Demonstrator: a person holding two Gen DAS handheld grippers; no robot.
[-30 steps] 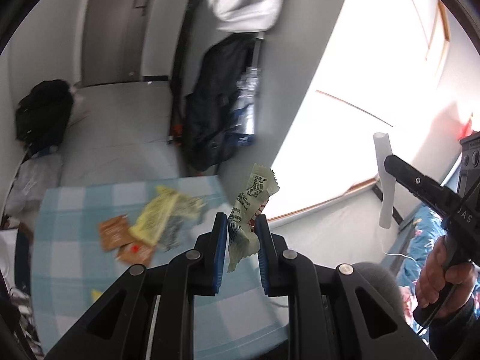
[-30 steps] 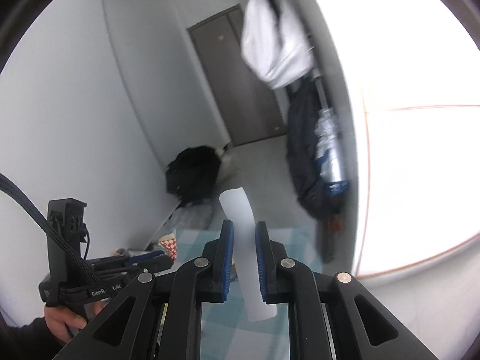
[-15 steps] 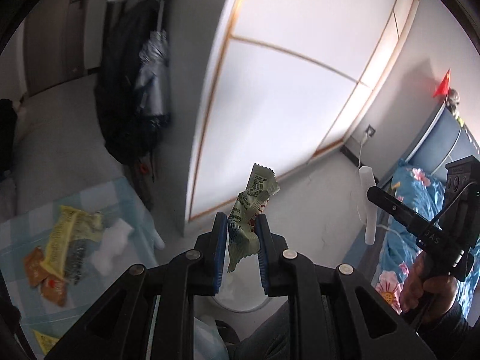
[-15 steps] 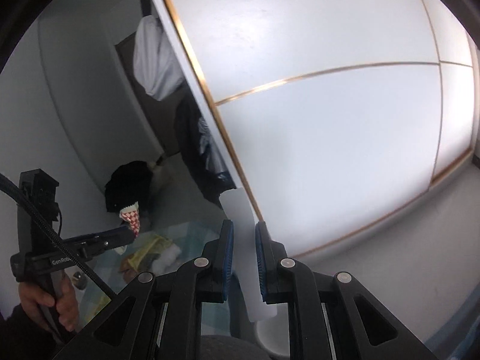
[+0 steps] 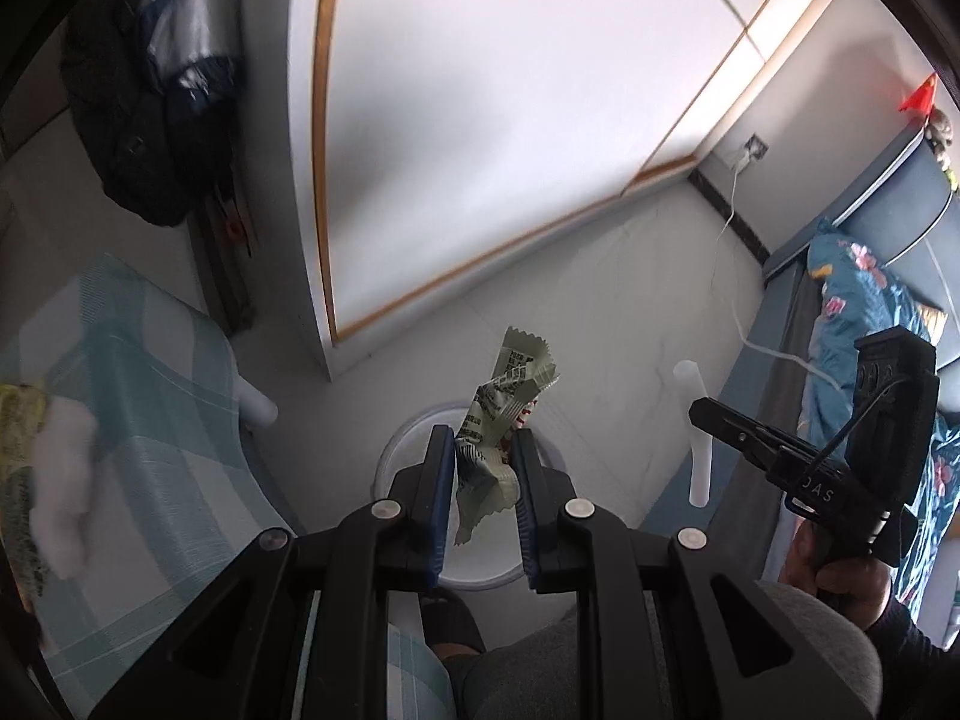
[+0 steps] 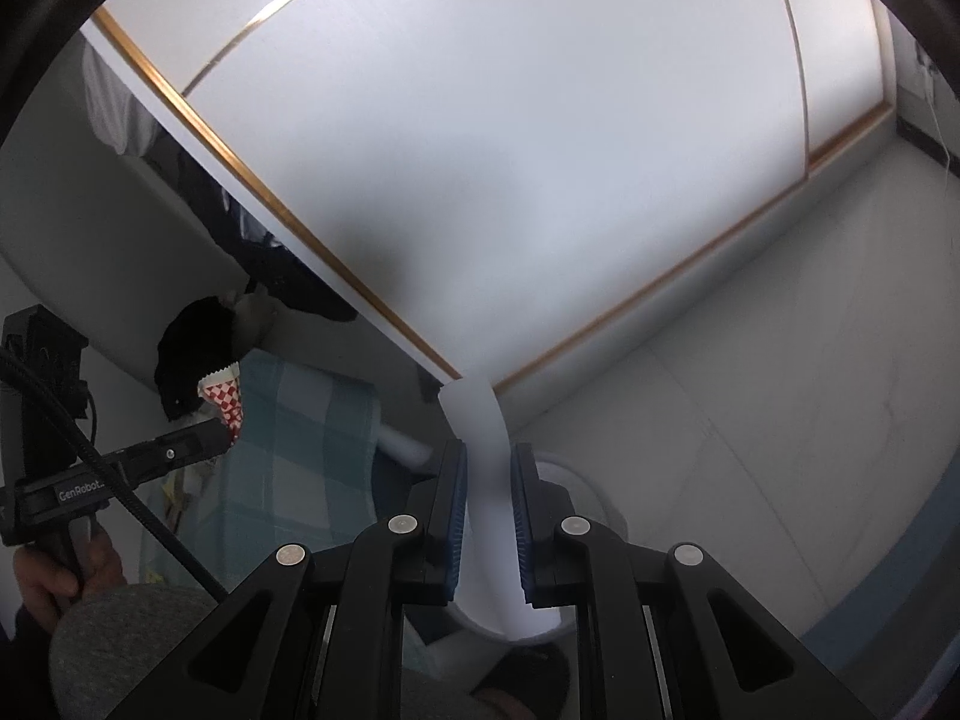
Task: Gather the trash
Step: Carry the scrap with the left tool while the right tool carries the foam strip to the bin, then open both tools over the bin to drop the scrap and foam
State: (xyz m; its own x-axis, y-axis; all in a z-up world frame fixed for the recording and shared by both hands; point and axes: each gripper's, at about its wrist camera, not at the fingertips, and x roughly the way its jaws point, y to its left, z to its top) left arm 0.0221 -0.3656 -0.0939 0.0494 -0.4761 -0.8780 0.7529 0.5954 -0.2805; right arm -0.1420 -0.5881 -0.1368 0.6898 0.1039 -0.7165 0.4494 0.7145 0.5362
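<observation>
My left gripper (image 5: 480, 483) pinched a crumpled green wrapper (image 5: 501, 420); my right gripper (image 6: 486, 501) clamped a white tube (image 6: 489, 480). Both hung above the white bin (image 5: 399, 450) on the floor. Half a second before, the bin was barely in view. Checked tablecloth (image 5: 150, 390) lay left, wardrobe door (image 5: 510, 120) beyond.

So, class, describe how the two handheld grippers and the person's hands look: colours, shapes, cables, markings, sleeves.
Both grippers are matte black with triangular cut-out arms, silver rivets and blue ribbed pads. The left gripper bears white "GenRobot" lettering, carries a boxy black module, and a black cable runs from it. The right gripper shows pale embossed letters and a thin cable. The right hand wears a dark sleeve; the left hand is bare-skinned.
</observation>
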